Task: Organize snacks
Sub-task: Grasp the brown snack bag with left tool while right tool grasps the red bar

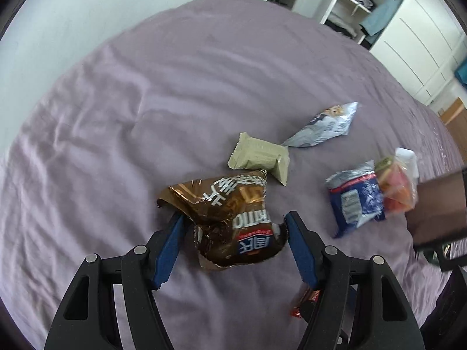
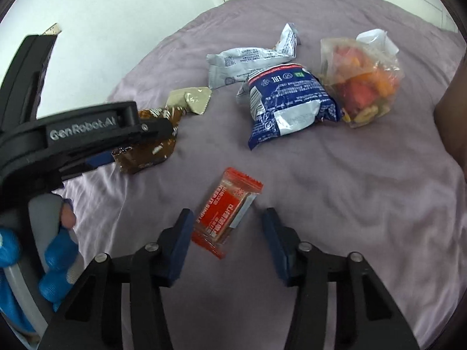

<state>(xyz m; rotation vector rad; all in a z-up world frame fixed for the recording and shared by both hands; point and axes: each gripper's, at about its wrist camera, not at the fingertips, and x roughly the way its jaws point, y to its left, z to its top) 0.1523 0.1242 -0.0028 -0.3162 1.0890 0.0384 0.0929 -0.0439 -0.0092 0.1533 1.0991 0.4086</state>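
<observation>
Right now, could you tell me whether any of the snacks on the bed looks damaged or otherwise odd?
Yes: the brown packet between the left gripper's fingers looks crumpled, with a ragged-looking edge. The other packets look intact, just scattered loosely over the purple sheet.

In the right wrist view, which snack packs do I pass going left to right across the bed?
Crumpled brown foil wrapper → beige sealed packet → flat red bar wrapper → dark blue and white pouch → clear bag of orange and red snacks. The pale grey packet overlaps the others, so it is left out.
</observation>
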